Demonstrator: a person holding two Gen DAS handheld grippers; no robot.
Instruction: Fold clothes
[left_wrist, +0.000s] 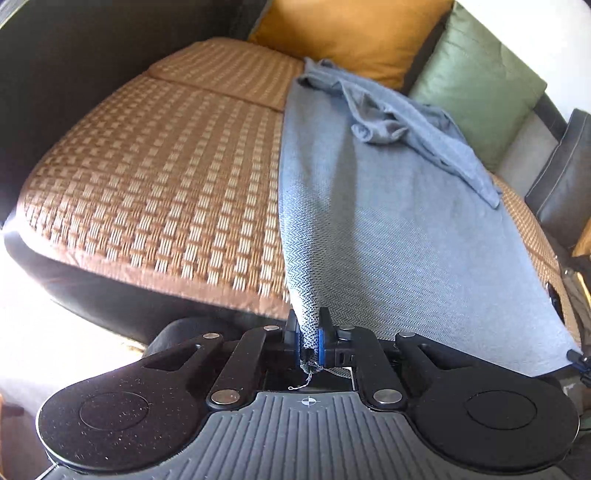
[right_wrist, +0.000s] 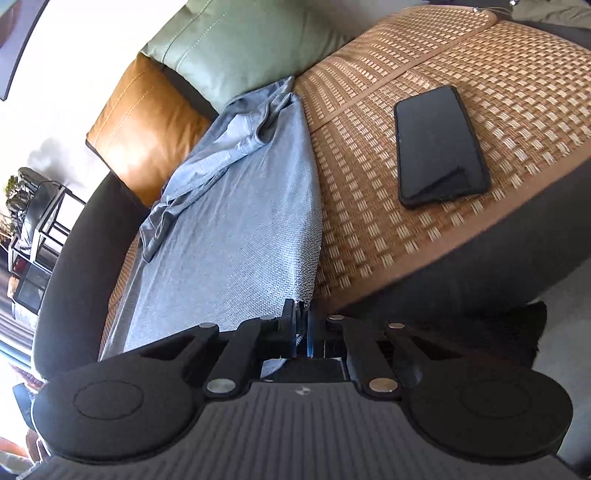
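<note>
2 cushions (left_wrist: 354, 33) behind woven sofa mat (left_wrist: 155, 177)

No readable words, brand names, labels or numbers are showing in either wrist view. The only sign appearing is a small white crosshair circle mark (left_wrist: 307, 401) printed on the ribbed grey body of the left gripper, and a matching one (right_wrist: 301, 392), blurred, is showing on the right gripper's body.

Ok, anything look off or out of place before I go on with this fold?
Yes: a phone lies on the woven mat beside the grey garment, and its sleeve is bunched at the far end.
</note>
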